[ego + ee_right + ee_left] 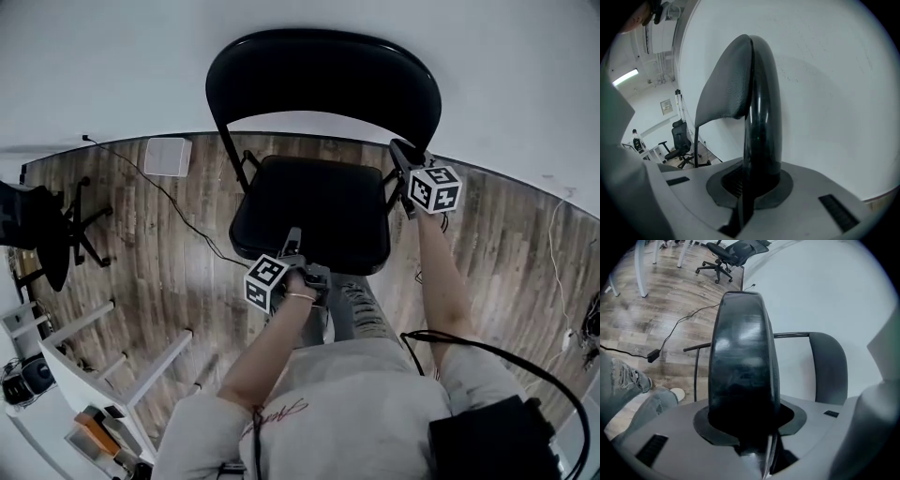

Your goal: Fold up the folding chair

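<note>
Nearest me, my left gripper (292,246) has its fingers clamped on the front edge of the padded black seat (314,211). The black metal folding chair (319,75) stands unfolded on the wood-plank floor (159,262). Farther off, my right gripper (405,155) has its fingers closed around the glossy black side tube (761,122) beside the backrest.
</note>
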Available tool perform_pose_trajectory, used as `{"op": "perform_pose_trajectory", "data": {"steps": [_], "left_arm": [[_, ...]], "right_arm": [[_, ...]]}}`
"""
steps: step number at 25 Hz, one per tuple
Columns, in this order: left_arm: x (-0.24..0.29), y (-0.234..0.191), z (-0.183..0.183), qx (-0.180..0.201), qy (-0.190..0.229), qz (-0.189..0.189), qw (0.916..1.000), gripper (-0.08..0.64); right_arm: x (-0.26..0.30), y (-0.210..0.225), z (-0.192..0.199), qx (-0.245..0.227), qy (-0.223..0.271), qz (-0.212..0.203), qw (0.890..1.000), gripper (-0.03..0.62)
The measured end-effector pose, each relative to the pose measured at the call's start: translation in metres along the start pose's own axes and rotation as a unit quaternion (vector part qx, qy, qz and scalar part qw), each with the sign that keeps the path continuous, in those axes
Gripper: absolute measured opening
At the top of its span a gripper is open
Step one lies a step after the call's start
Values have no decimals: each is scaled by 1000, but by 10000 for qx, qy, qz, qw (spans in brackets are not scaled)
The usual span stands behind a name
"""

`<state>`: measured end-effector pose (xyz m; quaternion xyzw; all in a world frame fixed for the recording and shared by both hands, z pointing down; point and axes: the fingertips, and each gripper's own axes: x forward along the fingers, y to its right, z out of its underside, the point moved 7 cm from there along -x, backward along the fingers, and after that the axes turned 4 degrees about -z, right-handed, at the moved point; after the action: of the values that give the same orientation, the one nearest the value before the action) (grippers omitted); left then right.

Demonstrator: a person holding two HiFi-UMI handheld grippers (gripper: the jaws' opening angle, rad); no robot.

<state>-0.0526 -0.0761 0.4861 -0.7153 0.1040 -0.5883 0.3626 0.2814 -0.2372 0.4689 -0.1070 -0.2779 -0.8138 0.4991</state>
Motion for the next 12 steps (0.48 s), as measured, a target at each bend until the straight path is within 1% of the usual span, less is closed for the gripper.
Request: {"op": "perform_pose_trajectory", "data": {"steps": [8,9,12], "left_arm": [[11,86,-8,32,-82,347,9994,142],[15,98,-9,24,-69,303,9995,140],[32,130,-11,30,-24,-6,10000,140]], "right_arm": [[-4,-10,-25,-345,266,11,9991,14],[-3,-9,-28,-371,296,-6,9989,14],[-3,-4,-31,-363,350,-91,9987,14]]}}
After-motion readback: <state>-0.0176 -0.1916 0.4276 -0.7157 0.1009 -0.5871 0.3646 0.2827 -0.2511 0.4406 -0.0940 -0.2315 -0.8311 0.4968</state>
